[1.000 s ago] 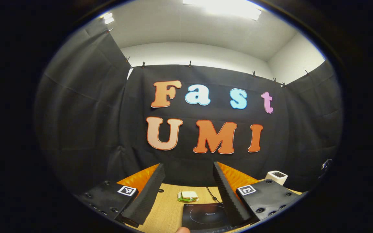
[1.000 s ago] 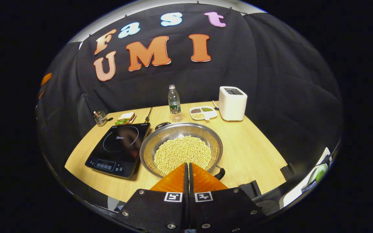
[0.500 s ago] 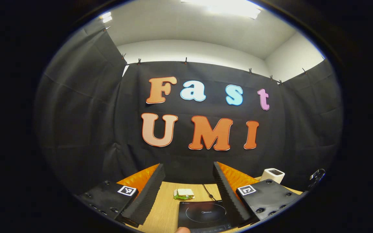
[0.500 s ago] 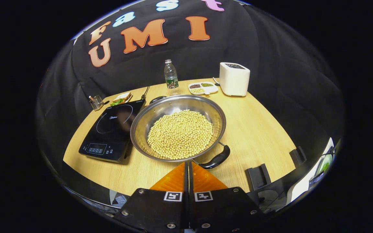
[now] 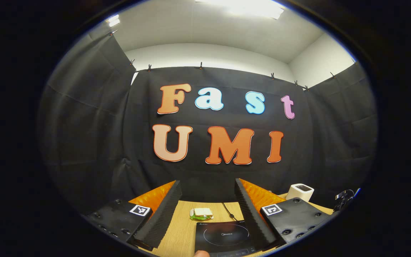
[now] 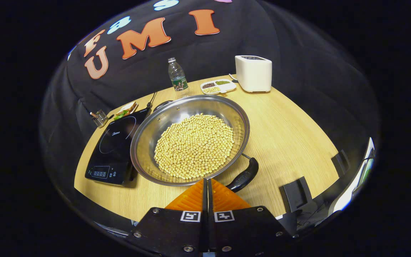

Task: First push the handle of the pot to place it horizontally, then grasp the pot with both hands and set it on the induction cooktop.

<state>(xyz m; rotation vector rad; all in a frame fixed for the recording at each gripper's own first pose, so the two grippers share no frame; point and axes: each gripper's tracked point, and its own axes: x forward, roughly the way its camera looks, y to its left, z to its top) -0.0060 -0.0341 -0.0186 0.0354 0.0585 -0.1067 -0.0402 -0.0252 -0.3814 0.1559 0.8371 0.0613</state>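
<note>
Wide steel pot (image 6: 191,139) of beans on the table (image 6: 291,128), just right of the cooktop (image 6: 114,144) and off its glass, black handle (image 6: 243,175) angled toward the near right edge; by the look of it, still on step one, the push. Right gripper (image 6: 206,184) poised at the pot's near rim beside the handle, fingers closed together, nothing between them; next move likely calls for nudging sideways against the handle's end, gently, beans riding loose. Left gripper (image 5: 207,196) raised, spread wide, empty, cooktop (image 5: 227,237) below it.
</note>
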